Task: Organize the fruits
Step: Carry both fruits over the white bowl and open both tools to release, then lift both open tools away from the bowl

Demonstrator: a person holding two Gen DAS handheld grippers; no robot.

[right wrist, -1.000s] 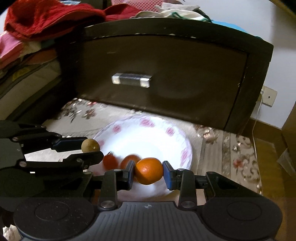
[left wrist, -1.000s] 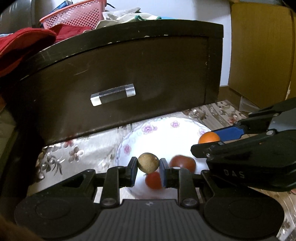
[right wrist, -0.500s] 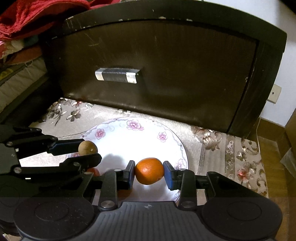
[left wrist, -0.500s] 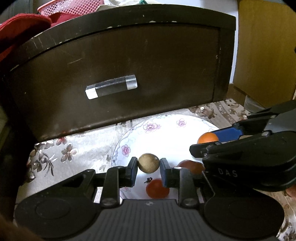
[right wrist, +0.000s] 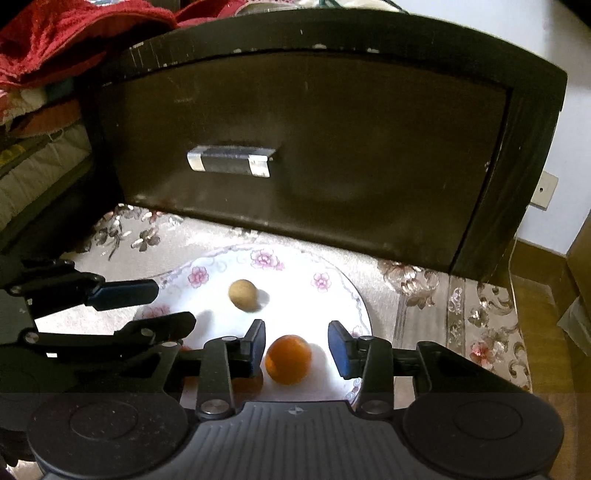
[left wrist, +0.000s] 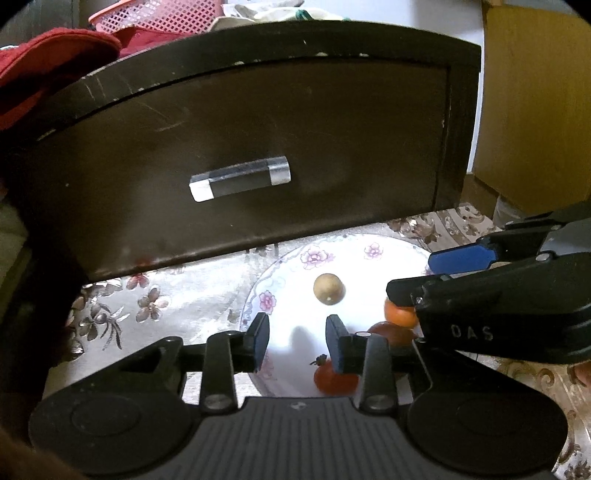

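A white plate with pink flowers (left wrist: pixel 266 300) (right wrist: pixel 320 281) lies on a floral cloth. On it rest a small brown round fruit (left wrist: pixel 328 288) (right wrist: pixel 243 294), two red tomatoes (left wrist: pixel 334 378) (left wrist: pixel 391 332) and an orange (left wrist: pixel 400 314) (right wrist: pixel 289 359). My left gripper (left wrist: pixel 295 343) (right wrist: pixel 155 308) hangs over the plate's near left part, jaws opening, with nothing between them; the brown fruit lies just beyond. My right gripper (right wrist: pixel 297 347) (left wrist: pixel 424 277) is also opening; the orange sits between its jaws on the plate, clear of the right pad and not squeezed.
A dark wooden drawer front (left wrist: pixel 258 147) with a clear handle (left wrist: pixel 240 179) stands upright right behind the plate. Red cloth (right wrist: pixel 55 40) and a pink basket (left wrist: pixel 159 18) lie on top. A cardboard box (left wrist: pixel 535 103) stands at the right; the floral cloth (right wrist: pixel 480 314) continues right.
Both grippers have opened. The brown fruit left the left jaws and now lies on the plate. The orange is no longer squeezed by the right jaws and sits lower, on the plate.
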